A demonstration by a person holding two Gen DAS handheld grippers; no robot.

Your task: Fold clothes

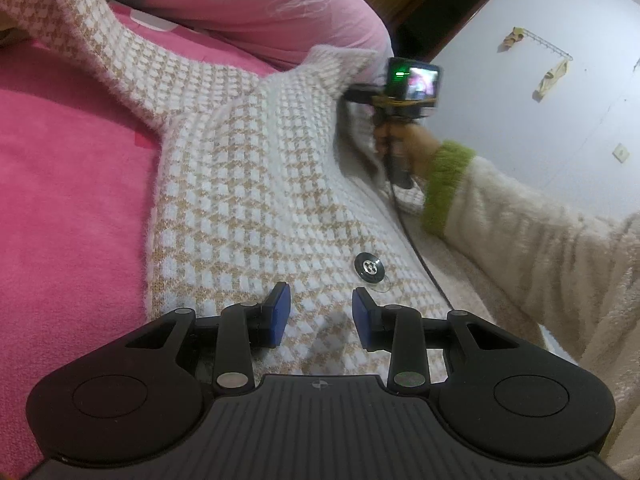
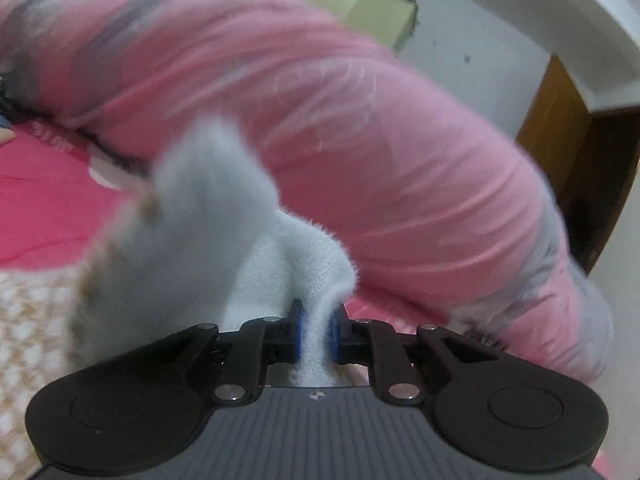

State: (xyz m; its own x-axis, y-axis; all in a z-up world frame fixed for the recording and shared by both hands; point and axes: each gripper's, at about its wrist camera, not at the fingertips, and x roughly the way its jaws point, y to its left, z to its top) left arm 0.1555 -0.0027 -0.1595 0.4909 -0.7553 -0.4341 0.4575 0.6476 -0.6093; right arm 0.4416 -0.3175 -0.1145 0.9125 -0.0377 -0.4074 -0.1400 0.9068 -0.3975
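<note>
My right fingers [image 2: 318, 330] clamp the cardigan's [image 1: 256, 184] white far corner, lifted off the pink bed [image 1: 68, 200], while my left fingers [image 1: 322, 314], apart, rest over its near hem.

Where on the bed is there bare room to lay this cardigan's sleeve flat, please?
Bare red bedspread lies beside the houndstooth cardigan, bordered beyond by the pink quilt. The opposite side is crowded: the right gripper, clamping white knit, and the person's fleecy sleeve.

Black tool [image 1: 322, 306], blue pads [image 1: 282, 304], cream sleeve [image 1: 540, 240], green cuff [image 1: 446, 188]
</note>
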